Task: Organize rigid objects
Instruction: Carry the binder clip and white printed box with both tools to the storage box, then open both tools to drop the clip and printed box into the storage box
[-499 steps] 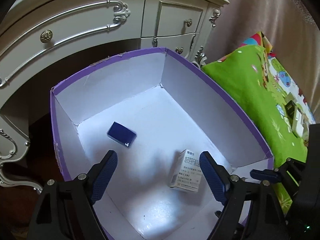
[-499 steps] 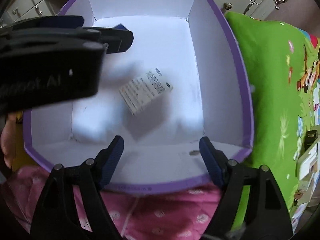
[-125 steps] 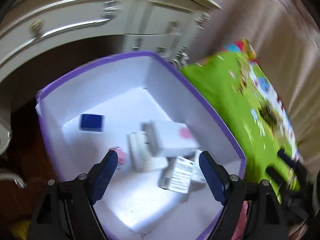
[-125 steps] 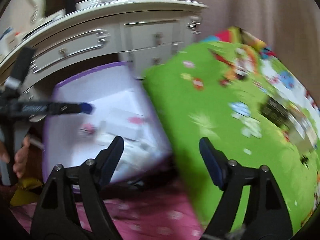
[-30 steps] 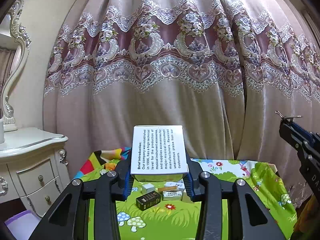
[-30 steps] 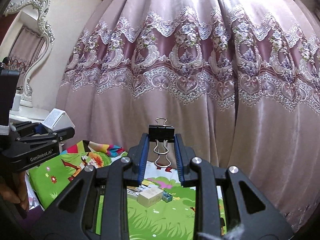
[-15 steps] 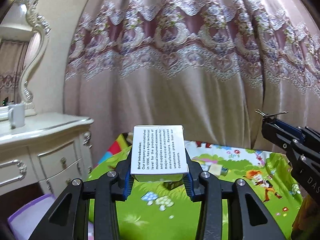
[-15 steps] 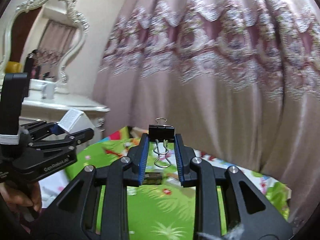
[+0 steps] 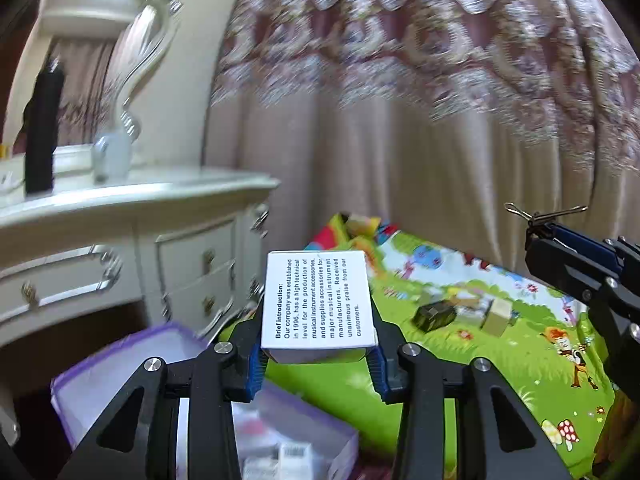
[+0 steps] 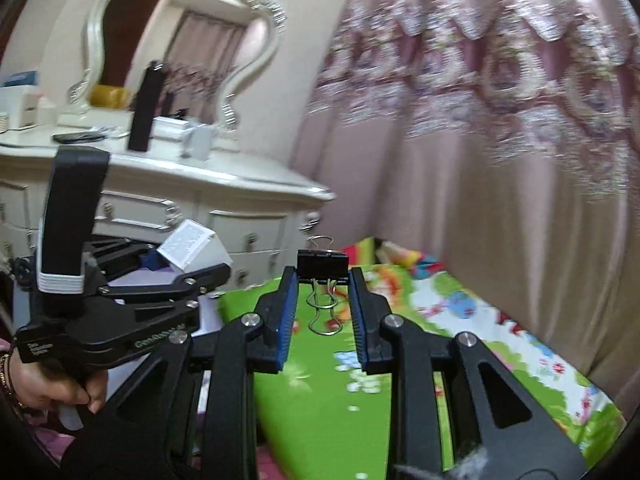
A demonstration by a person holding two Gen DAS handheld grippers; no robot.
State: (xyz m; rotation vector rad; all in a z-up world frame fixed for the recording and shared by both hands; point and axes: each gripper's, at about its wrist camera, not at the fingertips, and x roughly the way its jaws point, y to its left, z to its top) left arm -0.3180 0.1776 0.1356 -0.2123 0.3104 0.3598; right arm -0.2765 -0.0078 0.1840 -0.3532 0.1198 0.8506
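Left wrist view: the left hand-held gripper (image 9: 318, 354) stays clamped on the white box (image 9: 318, 304), and has swung from the curtain toward the purple bin (image 9: 120, 364), now showing low left. The right hand-held gripper (image 10: 322, 312) still pinches the binder clip (image 10: 322, 266). Both loads look bound for the bin; the mat (image 9: 520, 344) holds more items.
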